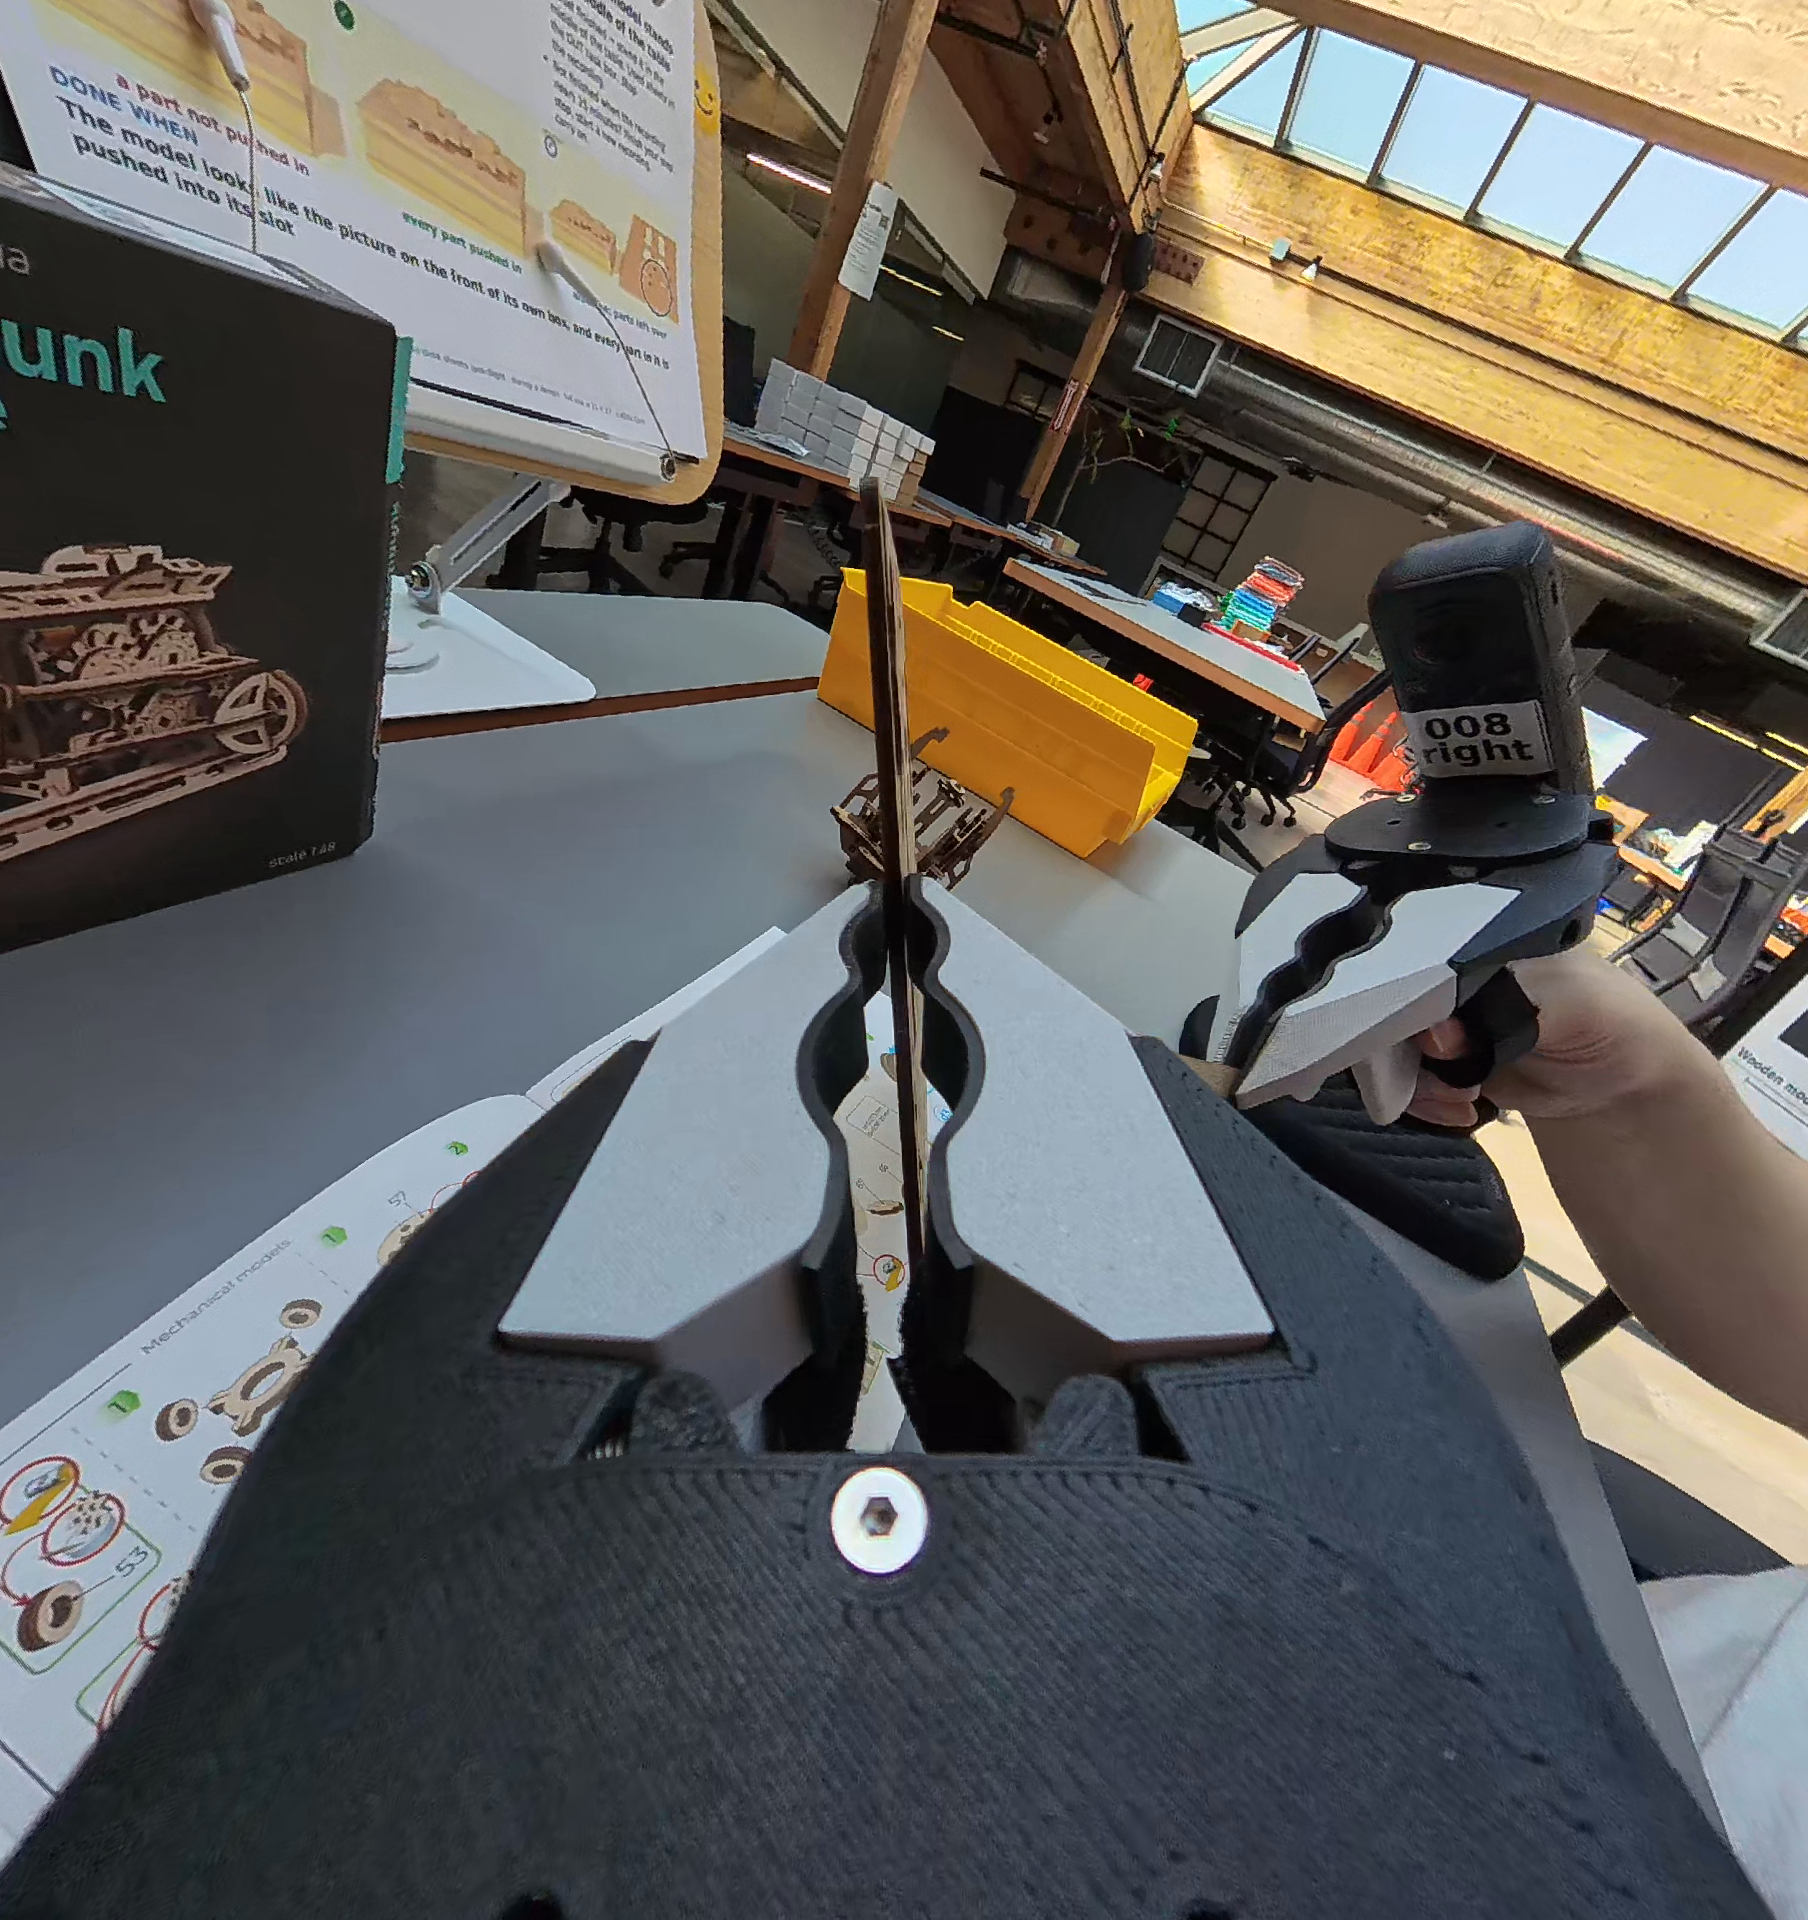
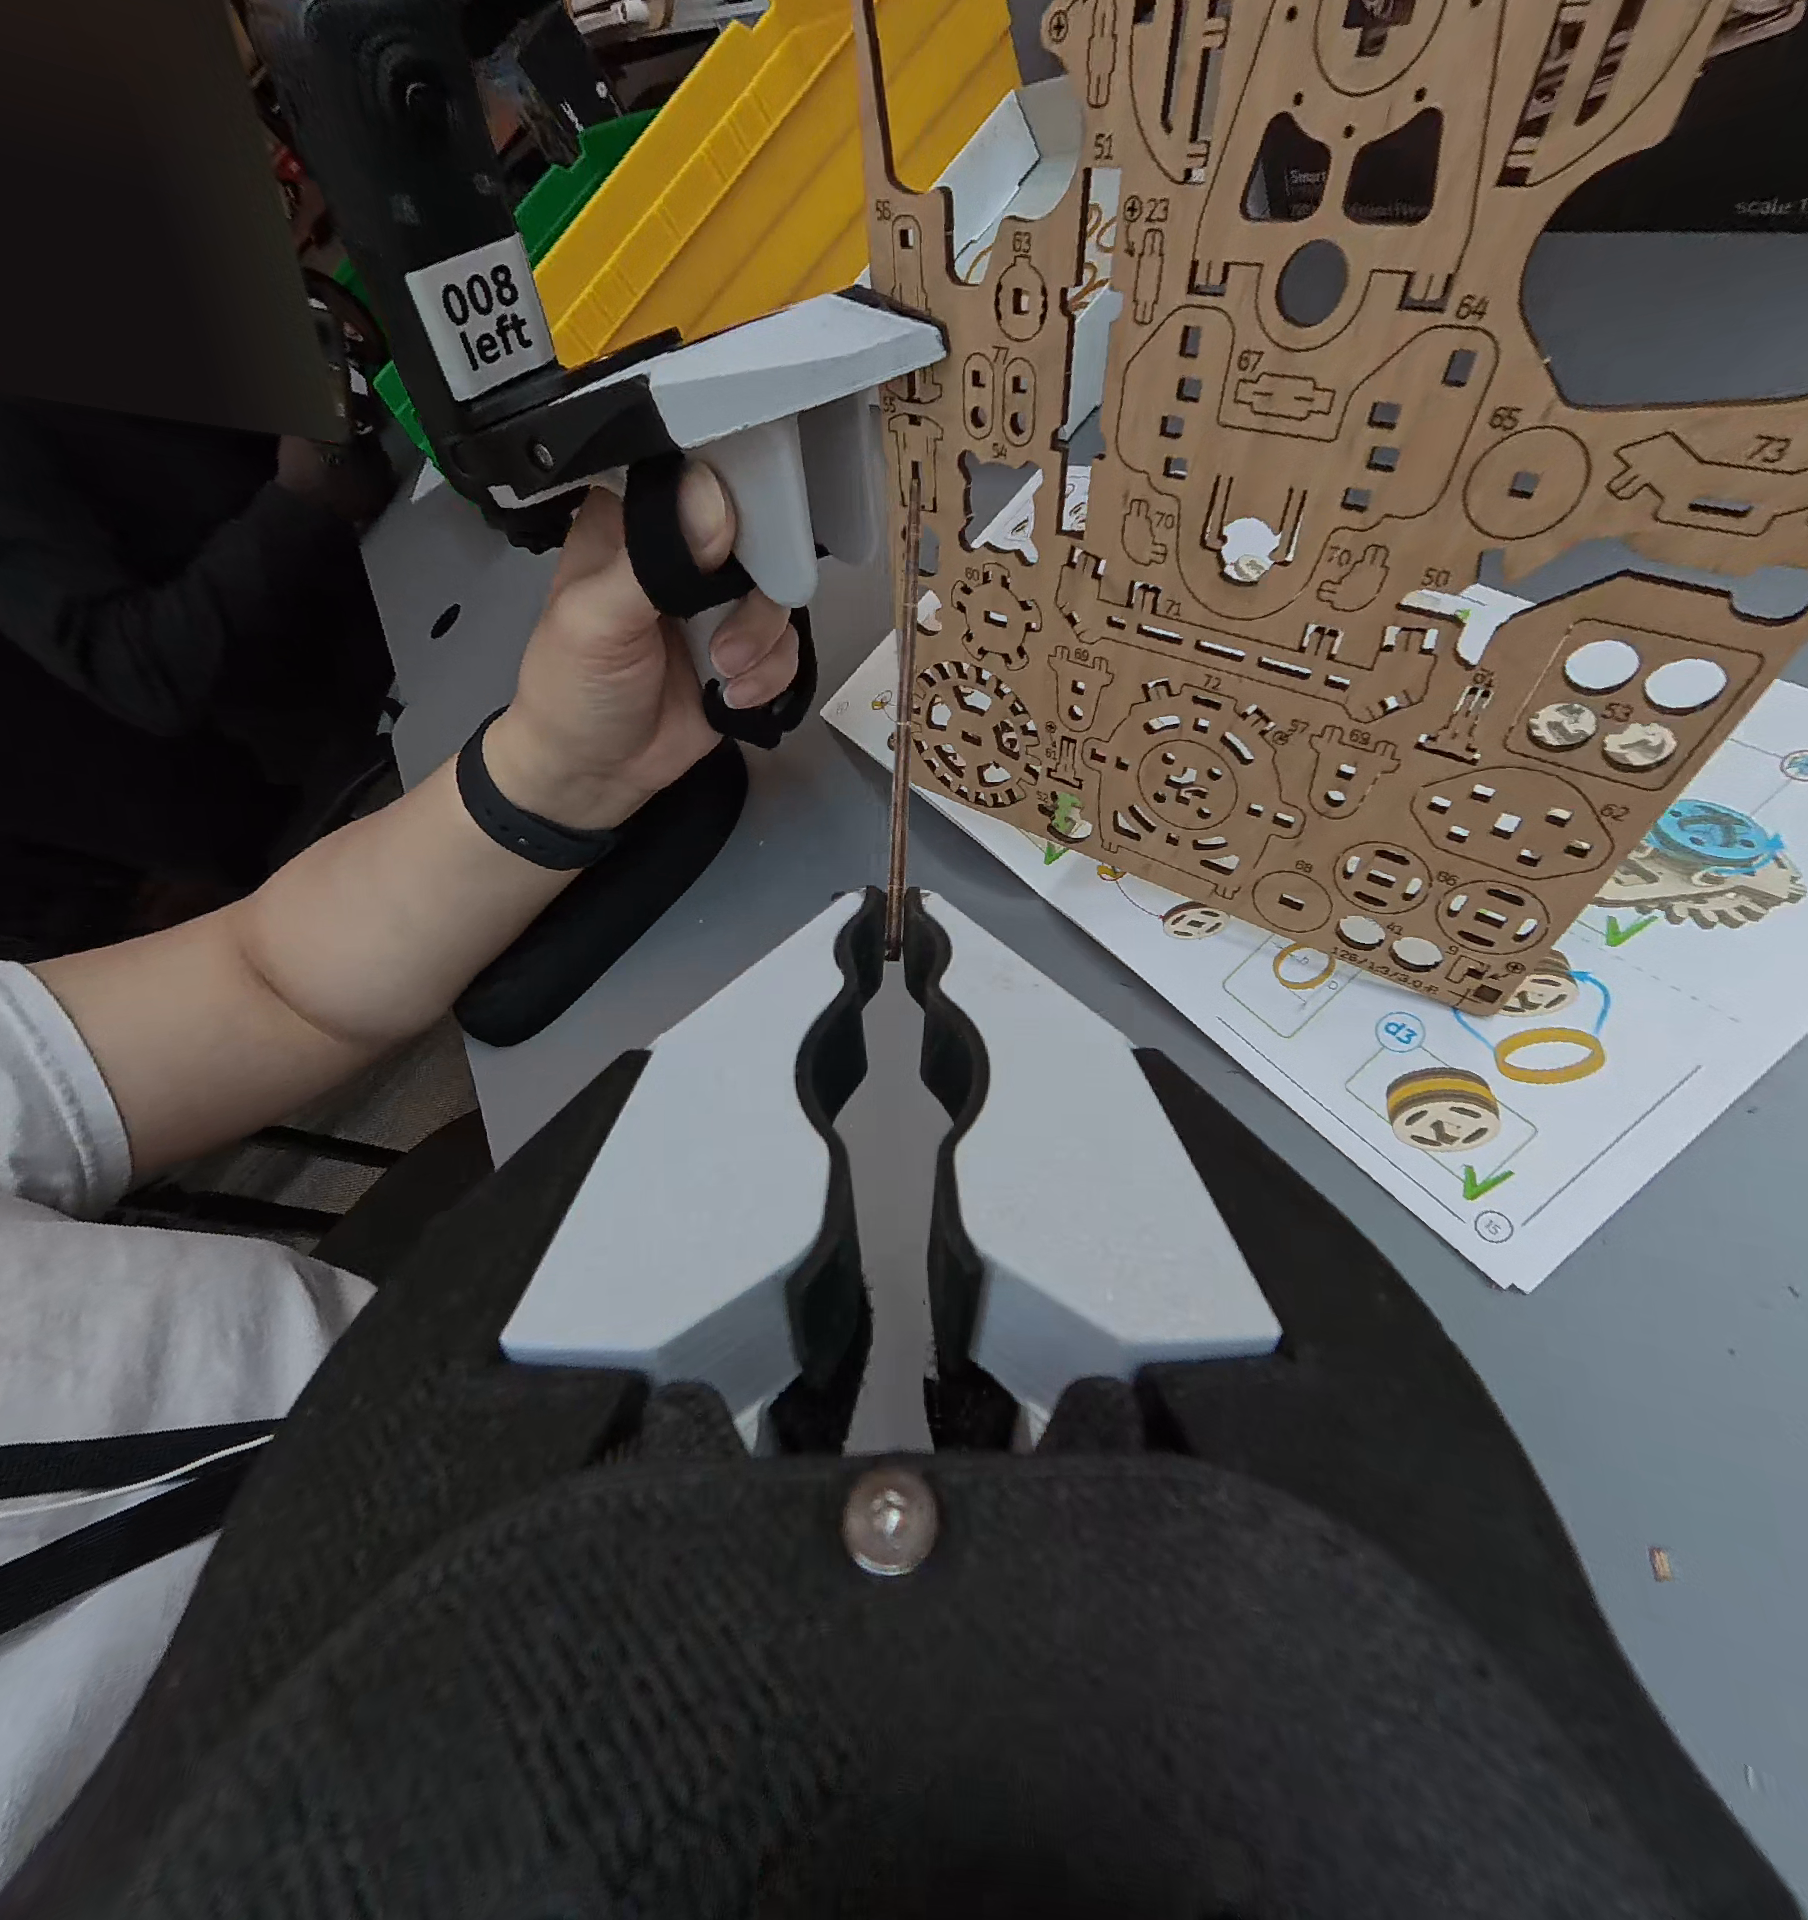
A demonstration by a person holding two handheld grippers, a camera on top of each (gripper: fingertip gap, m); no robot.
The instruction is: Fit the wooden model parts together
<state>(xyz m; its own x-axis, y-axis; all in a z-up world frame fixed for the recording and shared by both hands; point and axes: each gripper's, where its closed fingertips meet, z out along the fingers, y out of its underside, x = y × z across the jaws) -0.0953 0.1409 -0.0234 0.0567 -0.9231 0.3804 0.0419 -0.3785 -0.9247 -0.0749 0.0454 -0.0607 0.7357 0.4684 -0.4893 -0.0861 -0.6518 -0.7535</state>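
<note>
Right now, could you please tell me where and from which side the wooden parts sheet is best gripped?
Take the wooden parts sheet on its solid outer border, coming in edge-on from the side so the gripper presses both flat faces, as the left gripper does. It stands upright, and its middle is riddled with cutouts, so probably weaker.

Grey table (image 1: pixel 526 935), instruction sheets (image 2: pixel 1399 1091), dark model box (image 1: pixel 152 582), yellow bin (image 1: pixel 1014 707)

- Black box (image 1: pixel 152 582): teal and grey lettering.
- Poster (image 1: pixel 360 208): printed instructions in several colours.
- White label (image 1: pixel 1480 740), and a second label (image 2: pixel 484 312): black print.
- Wooden sheet (image 2: pixel 1295 468): engraved part numbers.
- Booklet (image 2: pixel 1399 1091): numbered steps.
</note>
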